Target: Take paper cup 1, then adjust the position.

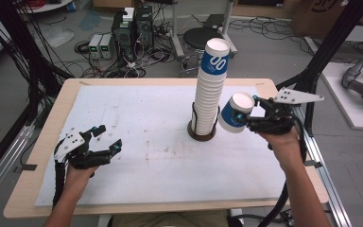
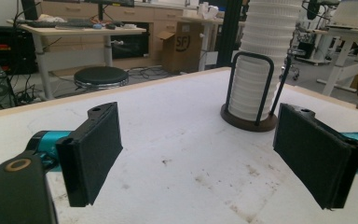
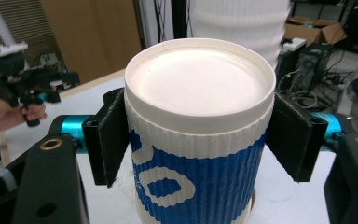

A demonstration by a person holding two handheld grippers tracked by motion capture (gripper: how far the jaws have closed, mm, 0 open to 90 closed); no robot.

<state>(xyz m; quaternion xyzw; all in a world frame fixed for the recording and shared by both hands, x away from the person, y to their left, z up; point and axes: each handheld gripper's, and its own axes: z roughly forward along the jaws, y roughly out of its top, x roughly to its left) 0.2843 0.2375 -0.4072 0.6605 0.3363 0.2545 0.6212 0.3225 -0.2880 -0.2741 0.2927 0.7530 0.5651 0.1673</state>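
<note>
- Risk: paper cup (image 1: 237,113) could crush or slip — thin ribbed wall, jaws pinch only its upper sides; it may also knock the cup stack (image 1: 211,90) just beside it.
- Right gripper (image 1: 254,115): clamped on the cup, held tilted above the table (image 1: 137,142).
- Left gripper (image 1: 108,138): wide apart, empty — low near table's left.
- Cup: white base up, blue band, white lettering.

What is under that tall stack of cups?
The stack of cups stands in a round dark holder with wire loops, on the white table cover. The stack hides the holder's middle.
</note>
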